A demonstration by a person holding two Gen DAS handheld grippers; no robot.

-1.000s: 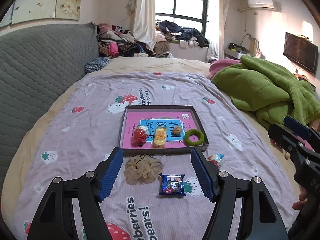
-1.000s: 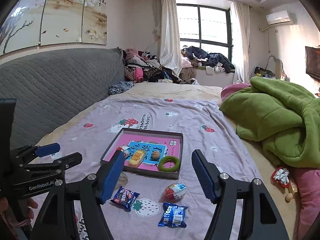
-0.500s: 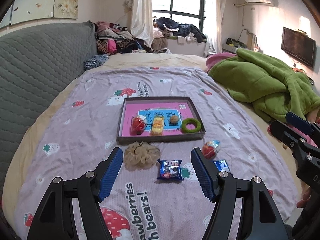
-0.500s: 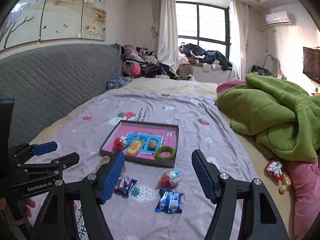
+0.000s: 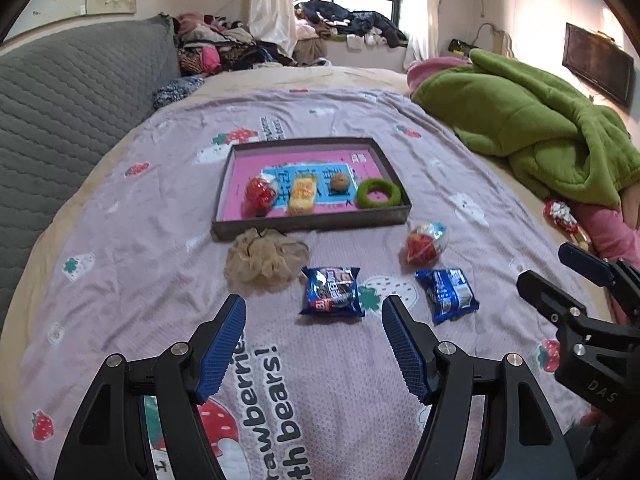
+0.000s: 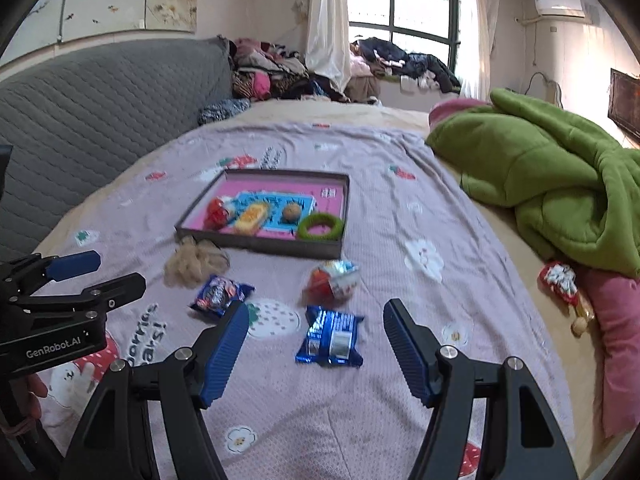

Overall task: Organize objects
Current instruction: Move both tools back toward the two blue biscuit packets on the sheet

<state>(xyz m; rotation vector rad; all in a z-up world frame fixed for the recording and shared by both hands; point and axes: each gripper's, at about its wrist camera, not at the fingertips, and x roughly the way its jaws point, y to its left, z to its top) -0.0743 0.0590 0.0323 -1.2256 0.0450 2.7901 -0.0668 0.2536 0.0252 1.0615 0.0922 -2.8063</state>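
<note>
A dark tray point(image 5: 312, 222) point(image 6: 256, 246) with a pink bottom lies on the bed and holds a red snack bag point(image 5: 259, 193), a yellow snack point(image 5: 303, 193), a small brown ball point(image 5: 340, 180) and a green ring point(image 5: 378, 193). In front of it lie a beige scrunchie point(image 5: 264, 260) point(image 6: 196, 262), two blue snack packets point(image 5: 332, 292) point(image 5: 447, 289) point(image 6: 331, 336) point(image 6: 220, 293) and a red-and-white snack bag point(image 5: 424, 242) point(image 6: 332, 278). My left gripper point(image 5: 314, 312) is open and empty, just short of the nearer blue packet. My right gripper point(image 6: 316, 314) is open and empty over the other blue packet.
A lilac strawberry-print sheet point(image 5: 160, 240) covers the bed. A green blanket point(image 5: 532, 128) is heaped at the right, with a pink pillow point(image 6: 616, 320) and a small red packet point(image 6: 558, 280) near it. A grey padded headboard point(image 5: 60, 112) runs along the left. Clothes are piled by the window.
Both grippers have pulled back from the tray and tilted down, so the loose packets now lie close ahead of the fingers. Both stay open.
</note>
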